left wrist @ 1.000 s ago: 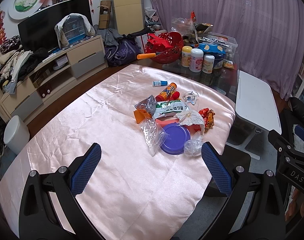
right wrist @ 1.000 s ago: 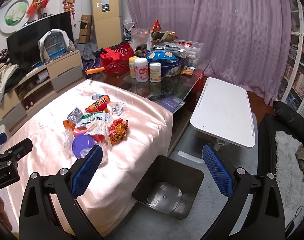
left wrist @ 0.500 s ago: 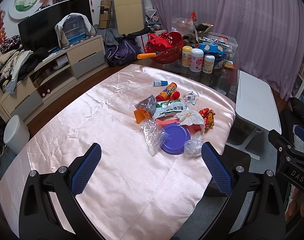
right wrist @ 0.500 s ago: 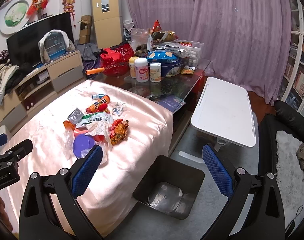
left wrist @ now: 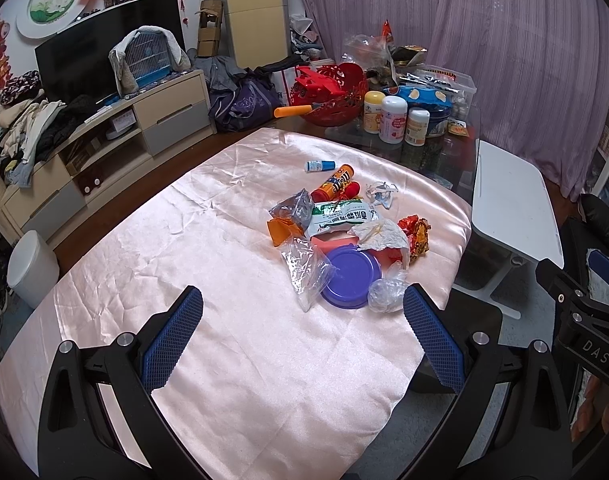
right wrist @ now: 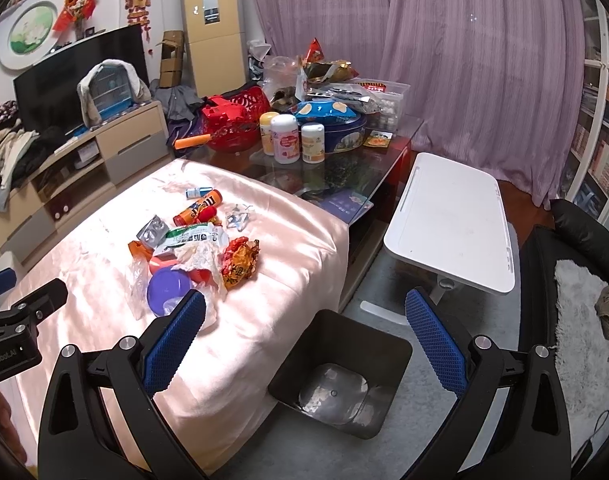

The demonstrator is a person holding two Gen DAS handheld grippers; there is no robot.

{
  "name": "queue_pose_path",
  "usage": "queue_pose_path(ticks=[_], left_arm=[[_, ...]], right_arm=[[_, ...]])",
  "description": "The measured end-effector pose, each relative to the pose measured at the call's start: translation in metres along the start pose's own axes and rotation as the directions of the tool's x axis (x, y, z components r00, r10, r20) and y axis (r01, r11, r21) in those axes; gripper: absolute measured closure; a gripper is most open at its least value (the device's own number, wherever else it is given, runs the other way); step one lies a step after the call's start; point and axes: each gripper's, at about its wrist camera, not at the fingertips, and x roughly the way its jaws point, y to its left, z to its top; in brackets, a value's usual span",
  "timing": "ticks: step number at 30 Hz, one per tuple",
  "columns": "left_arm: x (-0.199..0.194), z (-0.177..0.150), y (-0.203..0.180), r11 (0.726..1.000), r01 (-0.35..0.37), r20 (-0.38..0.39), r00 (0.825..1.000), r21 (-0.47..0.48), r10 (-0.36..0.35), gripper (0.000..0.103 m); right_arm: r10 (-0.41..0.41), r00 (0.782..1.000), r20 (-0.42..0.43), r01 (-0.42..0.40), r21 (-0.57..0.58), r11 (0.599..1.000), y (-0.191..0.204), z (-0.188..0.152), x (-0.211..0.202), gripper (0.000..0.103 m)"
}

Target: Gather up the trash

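A: Where is the trash?
B: Heaped on the desk draped in shiny pink satin cloth (left wrist: 208, 264), towards its far right corner. At the near edge of the heap lies a round purple plastic lid (left wrist: 350, 278), with a clear crumpled plastic bag (left wrist: 306, 270) overlapping its left side and a small ball of clear film (left wrist: 384, 294) touching its right.

A: And behind the lid?
B: A crumpled white paper wrapper (left wrist: 380, 236), a green-and-white printed snack packet (left wrist: 342, 218), a silver foil pouch (left wrist: 294, 212) and a red-and-gold crinkled sweet wrapper (left wrist: 416, 234) on the right. Farther back lie an orange-and-red tube (left wrist: 336, 182) and a small blue-and-white bottle (left wrist: 316, 166), a little apart from each other.

A: The left tool?
B: The left tool (left wrist: 302, 340) hangs above the cloth on the near side of the heap, blue-padded fingers spread wide, pinching nothing.

A: The right tool?
B: The right tool (right wrist: 304, 342) is likewise spread wide and empty, poised above the square black plastic bin (right wrist: 388, 354), which stands on the grey floor just beside the desk's corner. The bin's inside shows only a shiny base.

A: Anything else close by?
B: A low white side table (right wrist: 452, 220) stands to the right of the desk.
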Motion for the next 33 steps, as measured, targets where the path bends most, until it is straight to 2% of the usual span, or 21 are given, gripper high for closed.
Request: queue_pose_path(ticks=[20, 26, 28, 31, 33], left_arm=[[0.0, 0.0, 0.0, 1.0, -0.002, -0.002, 1.0, -0.003, 0.002, 0.008], [-0.003, 0.004, 0.005, 1.0, -0.006, 0.024, 1.0, 0.003, 0.006, 0.008], [-0.004, 0.007, 0.01, 0.999, -0.032, 0.04, 0.999, 0.013, 0.031, 0.008], [0.001, 0.009, 0.022, 0.992, -0.123, 0.057, 0.991, 0.033, 0.121, 0.008], [0.009, 0.007, 0.029, 0.991, -0.132, 0.041, 0.991, 0.033, 0.131, 0.008]], right_arm=[[0.0, 1.0, 0.003, 0.0, 0.009, 1.0, 0.0, 0.001, -0.001, 0.003], [0.043, 0.999, -0.009, -0.043, 0.031, 0.999, -0.002, 0.001, 0.006, 0.003], [0.057, 0.998, -0.007, -0.056, 0.034, 0.998, -0.002, 0.002, 0.008, 0.003], [0.067, 0.997, -0.03, -0.065, 0.036, 0.997, -0.001, 0.001, 0.018, 0.003], [0.086, 0.995, -0.057, -0.084, 0.044, 0.996, 0.002, 0.0, 0.026, 0.003]])
